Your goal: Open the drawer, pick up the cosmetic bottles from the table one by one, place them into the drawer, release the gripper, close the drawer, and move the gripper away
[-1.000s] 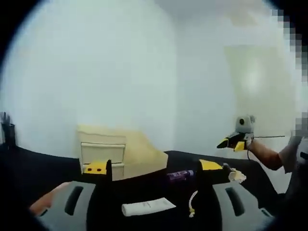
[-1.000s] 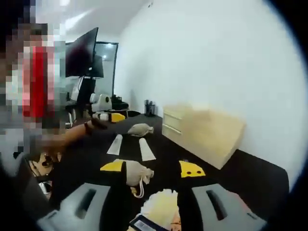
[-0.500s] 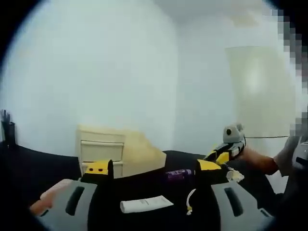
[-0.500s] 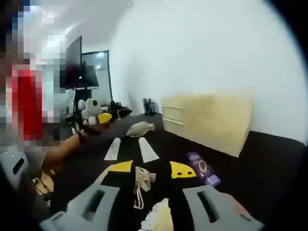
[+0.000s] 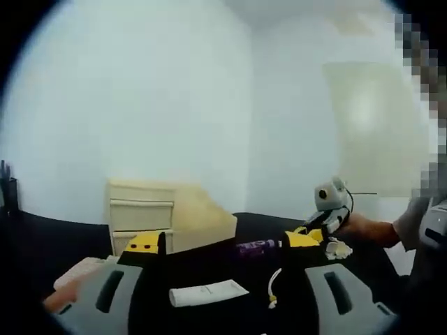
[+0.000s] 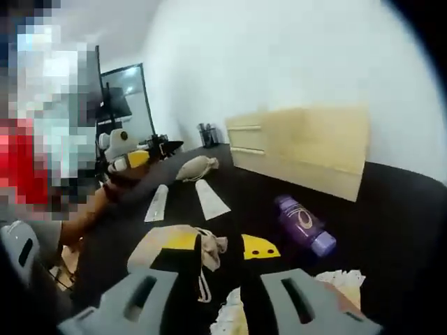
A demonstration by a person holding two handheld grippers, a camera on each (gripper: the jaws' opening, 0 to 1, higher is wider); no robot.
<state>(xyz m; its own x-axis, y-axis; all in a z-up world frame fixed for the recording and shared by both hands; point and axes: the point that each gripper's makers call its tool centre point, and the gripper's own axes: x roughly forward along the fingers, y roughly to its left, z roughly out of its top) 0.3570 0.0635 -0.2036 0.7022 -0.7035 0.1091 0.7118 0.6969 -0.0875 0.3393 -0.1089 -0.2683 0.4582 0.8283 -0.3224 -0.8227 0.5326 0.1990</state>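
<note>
A purple cosmetic bottle (image 6: 302, 223) lies on its side on the black table, right of my right gripper (image 6: 216, 246); it also appears as the purple bottle (image 5: 255, 246) beyond my left gripper (image 5: 222, 241). The right gripper is open low over a beige drawstring pouch (image 6: 204, 249), which lies between its jaws. Two white tubes (image 6: 209, 199) (image 6: 156, 202) lie farther out. The left gripper is open with nothing in it, and a white tube (image 5: 208, 294) lies below it. The wooden drawer cabinet (image 5: 164, 216) (image 6: 307, 150) stands by the wall, drawers shut.
A hand holds the right gripper (image 5: 307, 229) beside a small cloth pouch (image 5: 335, 249). A hand holds the left gripper (image 6: 167, 145) at the far left. Another pouch (image 6: 195, 167), a pen holder (image 6: 206, 135) and a monitor (image 6: 115, 105) stand behind. Crumpled white material (image 6: 335, 279) lies near.
The right gripper has come down from the air to the table by the pouch, and its jaws stand closer together. The purple bottle has come into its view. The left gripper has hardly moved.
</note>
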